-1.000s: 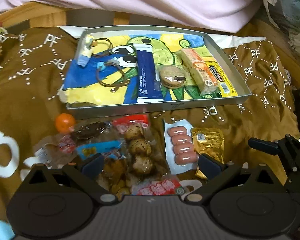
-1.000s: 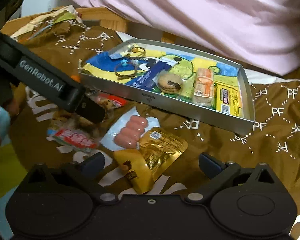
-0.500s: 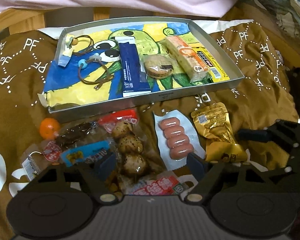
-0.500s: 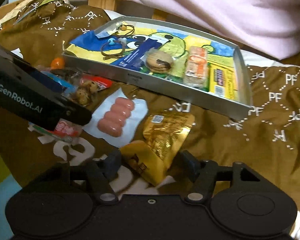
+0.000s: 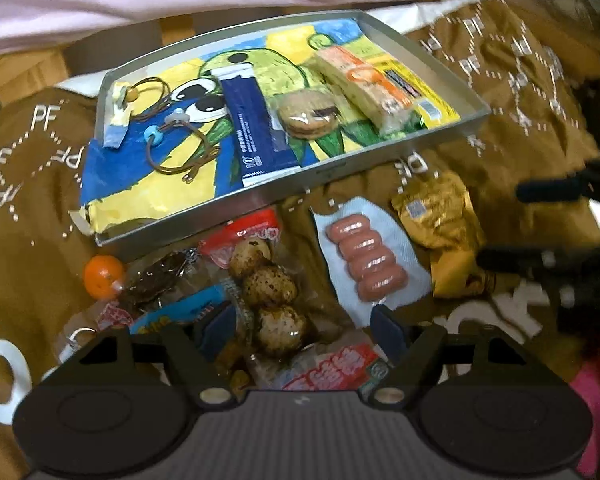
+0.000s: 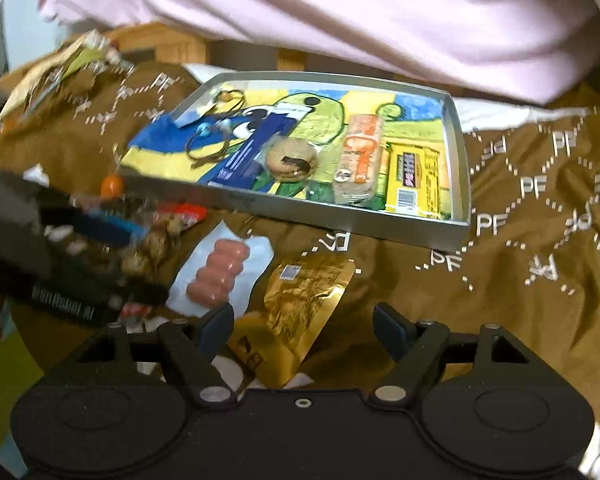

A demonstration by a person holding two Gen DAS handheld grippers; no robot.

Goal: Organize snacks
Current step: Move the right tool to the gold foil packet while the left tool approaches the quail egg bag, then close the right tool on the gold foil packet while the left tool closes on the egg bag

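A grey metal tray (image 5: 300, 178) (image 6: 324, 220) with a cartoon liner holds a blue bar (image 5: 256, 128), a wrapped cookie (image 5: 308, 114), an orange-white pack (image 5: 364, 88) and a yellow pack (image 6: 414, 178). In front of it on the brown cloth lie a clear bag of speckled eggs (image 5: 270, 288), a sausage pack (image 5: 366, 262) (image 6: 220, 274) and a gold pouch (image 5: 444, 220) (image 6: 296, 308). My left gripper (image 5: 302, 330) is open, its fingers standing either side of the egg bag. My right gripper (image 6: 304, 330) is open, low over the gold pouch.
Brown hair ties with beads (image 5: 172, 136) lie in the tray's left part. An orange ball (image 5: 102, 276) and small dark and red-wrapped snacks (image 5: 160, 280) sit left of the eggs. A pink garment (image 6: 340, 12) fills the background. Wooden edge (image 6: 172, 44) runs behind the cloth.
Both grippers have dropped closer to the cloth. The left one has tilted and now straddles the egg bag; the right one has come in over the gold pouch. Nothing has been picked up.
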